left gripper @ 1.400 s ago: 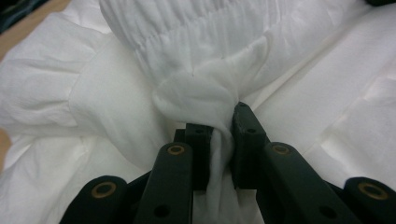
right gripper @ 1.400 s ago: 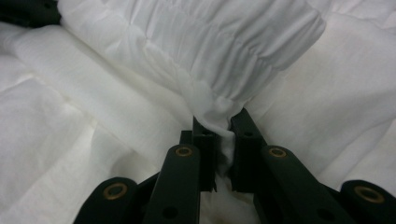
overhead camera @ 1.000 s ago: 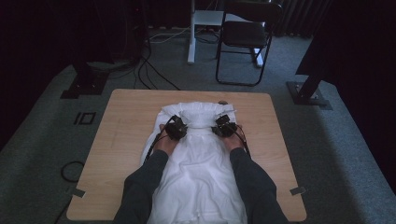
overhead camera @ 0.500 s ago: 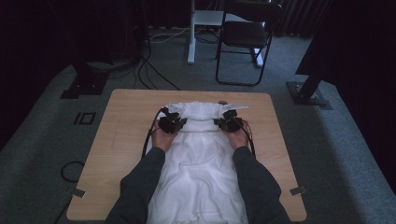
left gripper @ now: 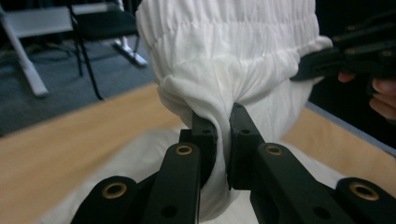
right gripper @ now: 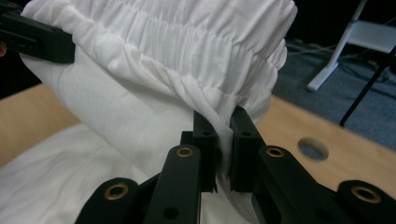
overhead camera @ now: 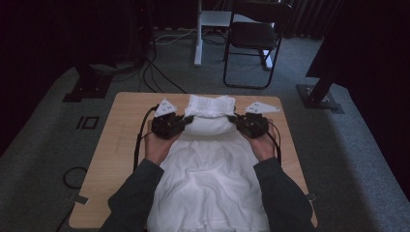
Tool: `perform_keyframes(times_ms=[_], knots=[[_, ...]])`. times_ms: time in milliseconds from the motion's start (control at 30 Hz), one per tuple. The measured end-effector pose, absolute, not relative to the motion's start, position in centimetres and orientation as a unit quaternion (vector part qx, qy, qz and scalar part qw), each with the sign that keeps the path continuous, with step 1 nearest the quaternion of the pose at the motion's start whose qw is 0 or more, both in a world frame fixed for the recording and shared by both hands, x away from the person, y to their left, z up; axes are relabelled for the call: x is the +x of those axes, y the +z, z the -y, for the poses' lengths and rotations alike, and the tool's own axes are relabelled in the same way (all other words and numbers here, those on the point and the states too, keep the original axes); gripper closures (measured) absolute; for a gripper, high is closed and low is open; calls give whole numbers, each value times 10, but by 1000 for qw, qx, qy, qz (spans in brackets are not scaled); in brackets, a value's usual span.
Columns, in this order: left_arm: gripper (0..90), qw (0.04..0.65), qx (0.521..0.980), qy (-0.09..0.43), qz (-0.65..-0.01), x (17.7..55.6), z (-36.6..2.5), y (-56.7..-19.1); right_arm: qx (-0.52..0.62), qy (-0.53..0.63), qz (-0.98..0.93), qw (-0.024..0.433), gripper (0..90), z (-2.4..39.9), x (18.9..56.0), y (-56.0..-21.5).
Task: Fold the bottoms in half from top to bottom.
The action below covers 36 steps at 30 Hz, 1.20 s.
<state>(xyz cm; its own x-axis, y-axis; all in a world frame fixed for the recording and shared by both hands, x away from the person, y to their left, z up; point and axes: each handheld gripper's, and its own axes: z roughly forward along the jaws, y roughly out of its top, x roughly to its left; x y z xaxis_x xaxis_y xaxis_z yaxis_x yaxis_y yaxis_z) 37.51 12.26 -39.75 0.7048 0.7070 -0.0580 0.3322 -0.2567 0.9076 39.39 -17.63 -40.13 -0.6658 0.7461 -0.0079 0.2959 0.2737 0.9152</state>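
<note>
A white garment (overhead camera: 208, 169) with a gathered elastic band lies down the middle of the wooden table (overhead camera: 121, 140). Its far end (overhead camera: 209, 116) is lifted and folded back toward the person. My left gripper (overhead camera: 181, 124) is shut on the cloth at the fold's left side, and my right gripper (overhead camera: 238, 123) is shut on its right side. In the left gripper view the jaws pinch a bunch of white cloth (left gripper: 224, 93) just below the gathered band. In the right gripper view the jaws clamp the garment (right gripper: 154, 84) under the same band (right gripper: 196, 32).
A dark folding chair (overhead camera: 254, 38) and a white stand (overhead camera: 203, 24) are on the carpet beyond the table. Cables (overhead camera: 154, 63) run on the floor at the far left. A round hole (right gripper: 312, 148) sits in the tabletop near my right gripper.
Both grippers have moved apart and slightly toward the far edge, and they have raised the garment's far end, so the gathered band now stands up between them.
</note>
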Motion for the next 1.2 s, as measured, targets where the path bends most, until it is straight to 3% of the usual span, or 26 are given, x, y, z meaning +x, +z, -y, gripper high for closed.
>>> perform_keyframes(times_ms=[167, 400, 533, 700, 867, 1200], knots=[[841, 490, 786, 152, -343, 353, -124, -437, 334, 479, -788, 194, 835, 180, 368, -431], [835, 417, 826, 99, -367, 334, -117, -512, 339, 416, -831, 146, 835, 178, 341, -499], [826, 367, 852, 114, -356, 326, -108, -543, 349, 384, -847, 117, 833, 177, 334, -530], [824, 358, 857, 130, -348, 327, -105, -546, 351, 354, -858, 122, 833, 170, 333, -545], [821, 356, 860, 127, -343, 340, -110, -546, 371, 366, -848, 92, 834, 168, 341, -549], [815, 321, 866, 147, -355, 393, -115, -538, 379, 387, -836, 91, 831, 155, 370, -554]])
